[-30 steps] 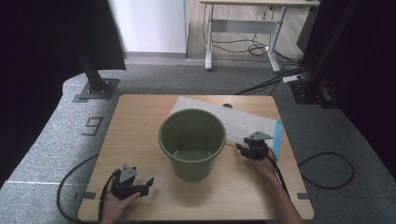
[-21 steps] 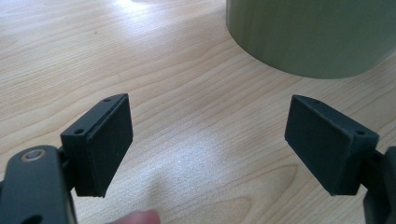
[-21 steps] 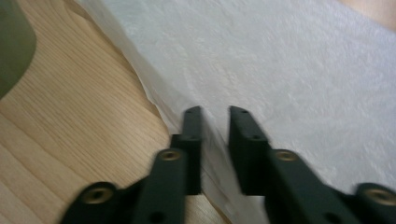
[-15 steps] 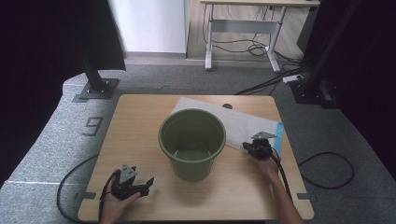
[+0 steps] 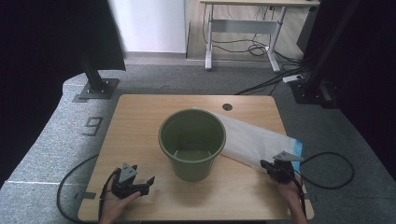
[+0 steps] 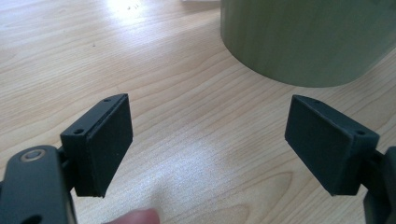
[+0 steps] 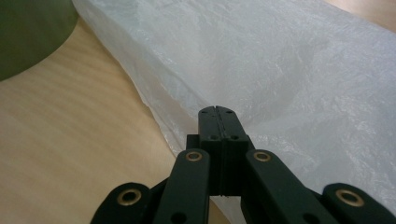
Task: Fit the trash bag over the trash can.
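- A pale wooden table (image 5: 140,116), with a smooth grained top and a small round hole behind the bucket, was seen beneath everything.
- A white plastic bag (image 5: 254,137) was seen laid flat just right of the bucket, its near-left part tucked against or under the bucket's base; a blue edge was visible at its far right end. The film was thin, crinkled and faintly glossy. It was judged to be very light, limp and slippery, likely to slide or bunch rather than lift as a sheet, and best pinched at its near edge or a corner.
- A dark green bucket (image 5: 192,142), round, smooth-walled, tapered toward the base and apparently empty, was set near the table's middle. It was judged stiff and light.
- The left gripper (image 5: 140,183) was held at the bucket's near left, on or just above the wood, jaws spread wide with nothing between them.
- The right gripper (image 7: 218,122) was placed at the bucket's near right, at the bag's near edge, jaws pressed together; whether any film was caught between them could not be told.
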`<state>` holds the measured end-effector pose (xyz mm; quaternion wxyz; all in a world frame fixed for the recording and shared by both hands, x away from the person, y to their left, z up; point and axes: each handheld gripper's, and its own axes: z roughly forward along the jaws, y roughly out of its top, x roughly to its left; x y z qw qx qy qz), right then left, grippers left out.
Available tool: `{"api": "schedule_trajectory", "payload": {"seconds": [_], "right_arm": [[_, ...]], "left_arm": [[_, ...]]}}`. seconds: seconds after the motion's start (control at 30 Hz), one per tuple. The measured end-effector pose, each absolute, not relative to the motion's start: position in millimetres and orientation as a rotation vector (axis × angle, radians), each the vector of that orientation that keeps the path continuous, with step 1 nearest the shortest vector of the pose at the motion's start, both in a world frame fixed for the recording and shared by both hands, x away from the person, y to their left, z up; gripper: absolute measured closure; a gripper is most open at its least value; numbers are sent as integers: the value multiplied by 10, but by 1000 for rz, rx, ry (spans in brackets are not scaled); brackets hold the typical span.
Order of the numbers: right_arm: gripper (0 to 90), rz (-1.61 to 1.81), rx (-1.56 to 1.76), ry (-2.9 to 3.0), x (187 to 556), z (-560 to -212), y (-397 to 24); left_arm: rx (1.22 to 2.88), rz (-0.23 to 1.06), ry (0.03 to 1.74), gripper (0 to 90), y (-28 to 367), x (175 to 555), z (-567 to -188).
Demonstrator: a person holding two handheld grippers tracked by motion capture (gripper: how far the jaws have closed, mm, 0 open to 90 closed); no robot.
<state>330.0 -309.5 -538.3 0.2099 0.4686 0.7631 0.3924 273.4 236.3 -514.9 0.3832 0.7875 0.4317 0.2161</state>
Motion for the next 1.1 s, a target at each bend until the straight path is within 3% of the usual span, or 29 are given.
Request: {"api": "schedule_trajectory", "payload": {"seconds": [0.23, 0.27, 0.3, 0.33, 0.5, 0.7, 1.1], "right_arm": [[886, 1000, 1302, 2130, 2961, -5420, -3144], [855, 990, 1295, 2128, 2933, -5412, -3137], [694, 951, 1274, 2112, 2932, -5382, -3067], [649, 955, 1263, 2101, 2949, -5356, -3008], [541, 1030, 1170, 2116, 3132, -5256, -2682], [536, 1090, 1048, 2236, 3559, -5280, -2114], [526, 1111, 1087, 2278, 3917, -5429, -1745]], "left_arm": [[2008, 543, 1099, 152, 2378, 2761, -5153], [2007, 542, 1099, 152, 2379, 2764, -5152], [2008, 543, 1099, 152, 2379, 2765, -5151], [2006, 544, 1100, 152, 2378, 2765, -5149], [2004, 548, 1105, 152, 2380, 2756, -5143], [1944, 480, 1104, 153, 2427, 2742, -5155], [1991, 482, 1117, 152, 2401, 2710, -5219]]}}
